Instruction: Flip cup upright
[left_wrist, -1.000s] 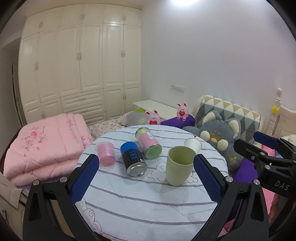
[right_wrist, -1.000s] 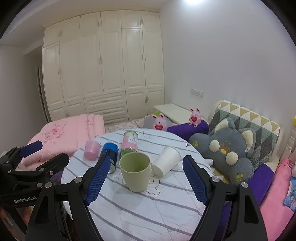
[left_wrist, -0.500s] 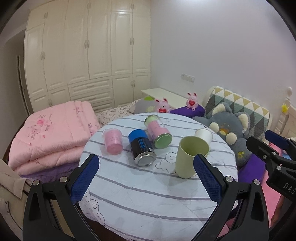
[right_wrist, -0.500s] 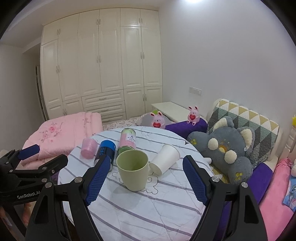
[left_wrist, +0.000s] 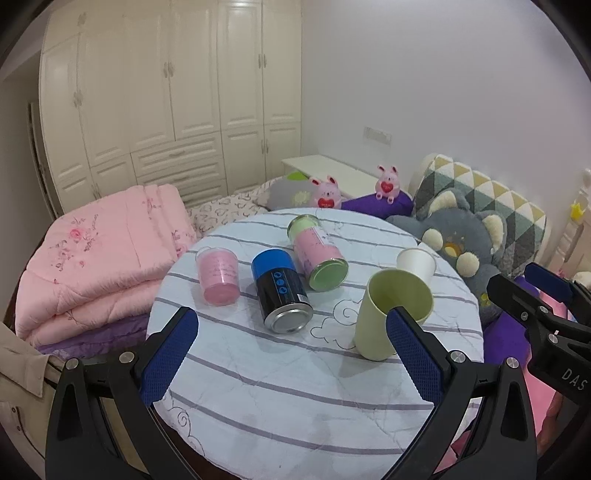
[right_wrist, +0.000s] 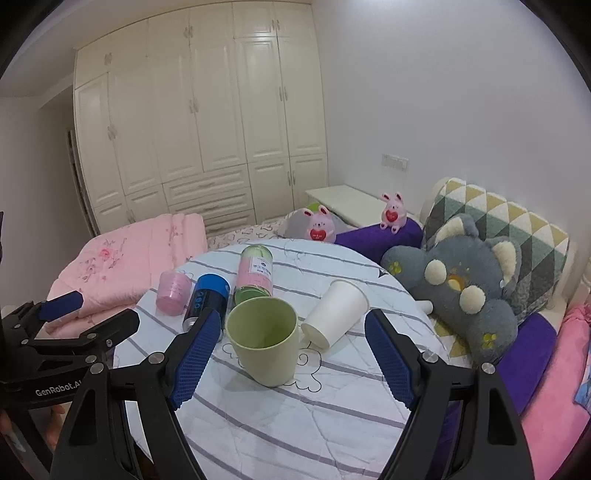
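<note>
Striped round table (right_wrist: 332, 406) – white cup (right_wrist: 334, 314) lies tipped, half-hidden behind green cup (right_wrist: 264, 341) at 2 o'clock; left gripper (left_wrist: 291, 354) and right gripper (right_wrist: 291, 354) gape wide, empty.

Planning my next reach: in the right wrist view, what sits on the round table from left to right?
Clear pink plastic cup lying on its side → blue-and-black metal can lying down → upright pale green plastic cup → white paper cup tipped on its side. The pink-labelled canister overlaps these, so it is omitted.

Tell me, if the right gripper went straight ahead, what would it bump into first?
Probably the green cup, standing upright just ahead between the open fingers of the right gripper. The white paper cup lies farther back to the right, though depth is uncertain.
</note>
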